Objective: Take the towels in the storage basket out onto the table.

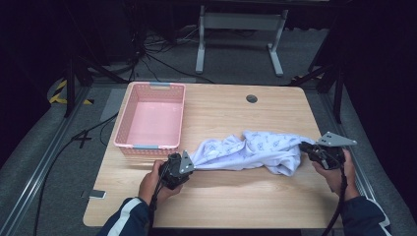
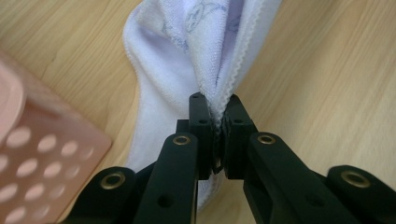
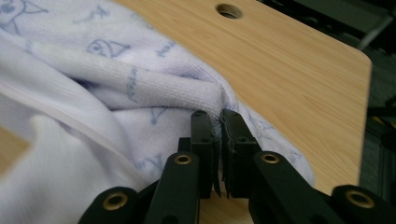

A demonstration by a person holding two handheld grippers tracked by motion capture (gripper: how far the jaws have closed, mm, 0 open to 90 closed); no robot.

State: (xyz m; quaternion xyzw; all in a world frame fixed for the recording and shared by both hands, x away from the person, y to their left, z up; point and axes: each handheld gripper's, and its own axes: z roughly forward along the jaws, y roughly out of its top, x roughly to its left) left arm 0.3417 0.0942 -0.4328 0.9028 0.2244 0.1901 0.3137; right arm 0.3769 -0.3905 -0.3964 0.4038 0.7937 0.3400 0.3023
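Evidently both claws are clamping the white towel [image 1: 248, 150], lying bunched on the worktop [image 1: 221, 201]: left claw [image 2: 215, 114] and right claw [image 3: 218, 122] should be drawing apart evenly, keeping hems taut.

Table [image 1: 236, 196]: pale wood-grain top, smooth, with a low satin sheen. Cloth [image 1: 246, 150]: white terry fabric, matt, with a fine looped pile, faint blue print and a stitched scalloped hem. Basket [image 1: 150, 146]: pink plastic, smooth and slightly glossy, its walls perforated. Left tool [image 2: 215, 116]: matt black plastic jaws with brass-coloured rivets. Right tool [image 3: 218, 122]: same finish, ribbed pads. Floor [image 1: 54, 147]: grey, matt, carpet-like.
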